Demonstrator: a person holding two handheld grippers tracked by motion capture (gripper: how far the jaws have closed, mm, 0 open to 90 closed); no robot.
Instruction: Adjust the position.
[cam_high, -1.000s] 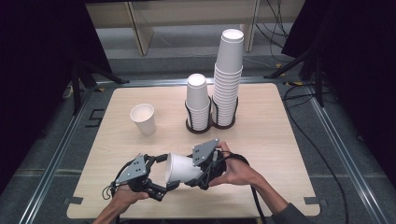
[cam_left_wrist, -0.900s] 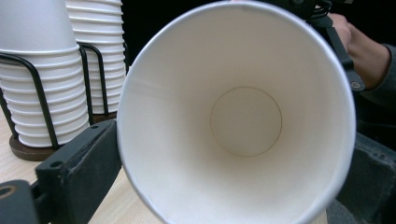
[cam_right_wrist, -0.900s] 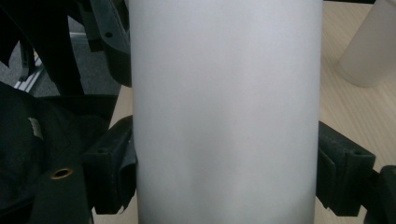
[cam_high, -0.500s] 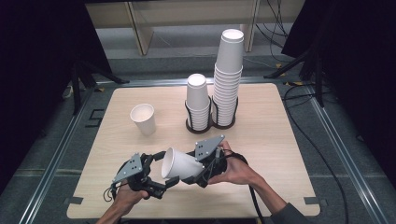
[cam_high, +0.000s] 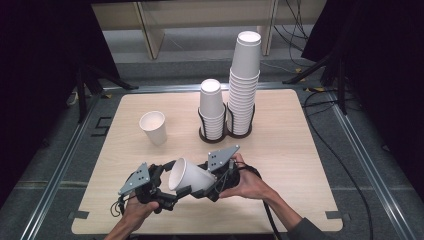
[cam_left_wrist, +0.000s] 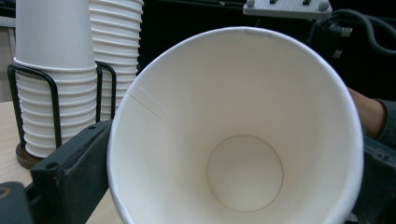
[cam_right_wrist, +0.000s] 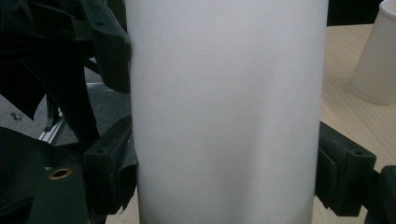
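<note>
A white paper cup (cam_high: 190, 176) lies on its side in the air above the table's front edge, mouth toward the left. My right gripper (cam_high: 207, 182) is shut on its lower body, both pads pressed on the wall (cam_right_wrist: 224, 112). My left gripper (cam_high: 176, 179) has its jaws on either side of the cup's rim. In the left gripper view I look straight into the cup (cam_left_wrist: 243, 140), and the jaws touch its rim. These jaws have just been closing with the cup between them.
Another paper cup (cam_high: 153, 127) stands upright at the table's left middle. A black wire holder (cam_high: 225, 134) at the back centre carries a short stack (cam_high: 211, 110) and a tall stack (cam_high: 244, 85) of cups. The wooden table (cam_high: 300, 150) is ringed by a metal frame.
The cup has tipped so that its open mouth turns more up and to the left. Both hands stay almost where they were.
</note>
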